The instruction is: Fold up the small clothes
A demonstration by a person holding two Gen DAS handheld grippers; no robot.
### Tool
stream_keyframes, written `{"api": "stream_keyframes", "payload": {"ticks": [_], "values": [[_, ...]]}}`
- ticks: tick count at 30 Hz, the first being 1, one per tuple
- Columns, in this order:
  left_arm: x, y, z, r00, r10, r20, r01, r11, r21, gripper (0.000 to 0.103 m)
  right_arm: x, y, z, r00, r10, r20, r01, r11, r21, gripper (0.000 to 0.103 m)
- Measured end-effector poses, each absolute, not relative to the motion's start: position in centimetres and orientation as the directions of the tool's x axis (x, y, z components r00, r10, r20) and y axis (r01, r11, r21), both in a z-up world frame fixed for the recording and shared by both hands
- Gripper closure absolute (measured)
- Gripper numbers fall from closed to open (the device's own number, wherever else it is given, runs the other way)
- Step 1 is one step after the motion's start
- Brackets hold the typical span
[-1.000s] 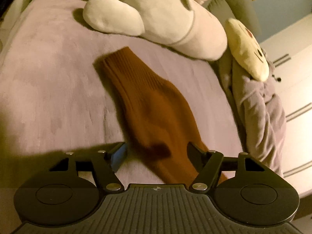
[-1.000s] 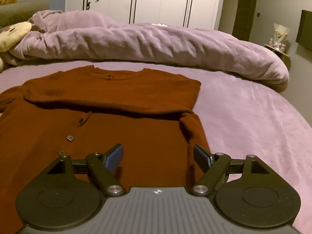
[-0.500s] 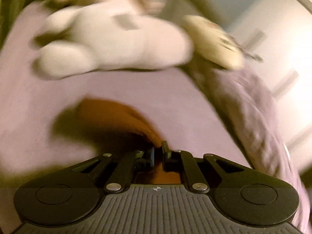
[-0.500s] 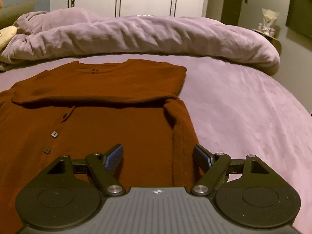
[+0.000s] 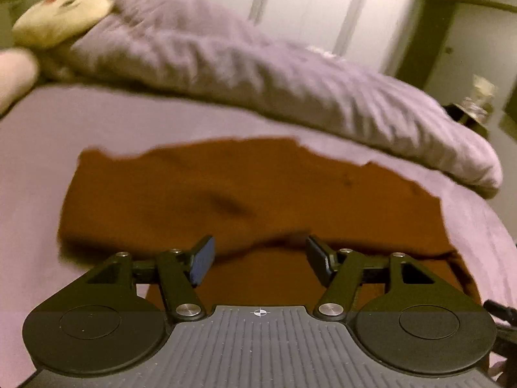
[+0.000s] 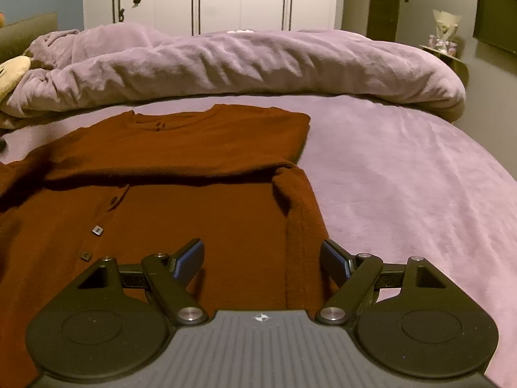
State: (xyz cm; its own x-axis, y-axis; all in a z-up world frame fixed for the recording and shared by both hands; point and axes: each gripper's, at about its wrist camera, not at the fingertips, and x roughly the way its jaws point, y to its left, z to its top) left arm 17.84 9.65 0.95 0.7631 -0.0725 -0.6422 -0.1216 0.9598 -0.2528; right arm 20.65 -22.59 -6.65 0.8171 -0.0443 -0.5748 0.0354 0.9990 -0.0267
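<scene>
Release is evident at the left gripper (image 5: 259, 255): its jaws, clamped on the sleeve half a second ago, have just been opening and stand apart, empty, above the rust-brown knitted cardigan (image 6: 181, 200). With the sleeve laid across, that fold seems done. The right gripper (image 6: 261, 258) hangs with jaws apart over the soft, buttoned garment, which lies flat on the plush lilac bedspread (image 6: 404, 174).

Left wrist view motion-blurred throughout; plush toy (image 5: 61, 16) smeared, features unreadable. Rust cardigan (image 6: 161, 200) ran off right wrist view's left edge; shelf items (image 6: 444, 37) too small to identify.
</scene>
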Motion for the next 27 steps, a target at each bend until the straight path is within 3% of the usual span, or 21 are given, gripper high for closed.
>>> {"api": "stream_keyframes", "payload": {"ticks": [3,5,7,11,16,19,25,26,27], "values": [[15.9,11.2,-0.4,0.725,0.026,-0.688,-0.240,0.946,-0.217,0.032,21.3,-21.5,-6.3,0.818,0.025,-0.574,-0.027,1.000,0.005,0.025],[14.7,12.9,-1.3,0.693,0.099,-0.714,-0.307,0.937,-0.168,0.032,22.3,-20.3,-6.1,0.804,0.118,-0.583,-0.092,0.993,0.074,0.034],[14.5,14.5,-1.7,0.660,0.166,-0.732,-0.366,0.923,-0.121,0.032,23.7,-18.8,-5.8,0.784,0.200,-0.587,-0.145,0.979,0.140,0.050],[15.0,17.4,-2.0,0.639,0.262,-0.723,-0.454,0.888,-0.079,0.032,27.1,-15.4,-5.0,0.745,0.340,-0.574,-0.221,0.938,0.268,0.059],[17.1,18.9,-3.2,0.587,0.356,-0.728,-0.514,0.858,0.006,0.032,33.0,-11.5,-5.9,0.618,0.521,-0.589,-0.250,0.840,0.481,0.060],[18.0,19.5,-3.9,0.578,0.365,-0.730,-0.526,0.850,0.008,0.031,36.0,-10.0,-7.6,0.558,0.541,-0.629,-0.187,0.821,0.539,0.060],[19.1,18.8,-4.7,0.580,0.397,-0.711,-0.520,0.853,0.052,0.023,38.7,-9.0,-9.0,0.511,0.604,-0.612,-0.155,0.765,0.625,0.060],[19.3,18.6,-4.9,0.580,0.400,-0.710,-0.521,0.852,0.054,0.023,39.0,-8.7,-9.0,0.503,0.610,-0.612,-0.167,0.763,0.624,0.061],[19.3,18.5,-5.0,0.580,0.401,-0.709,-0.522,0.851,0.054,0.023,39.3,-8.6,-9.0,0.498,0.611,-0.615,-0.180,0.767,0.616,0.069]]}}
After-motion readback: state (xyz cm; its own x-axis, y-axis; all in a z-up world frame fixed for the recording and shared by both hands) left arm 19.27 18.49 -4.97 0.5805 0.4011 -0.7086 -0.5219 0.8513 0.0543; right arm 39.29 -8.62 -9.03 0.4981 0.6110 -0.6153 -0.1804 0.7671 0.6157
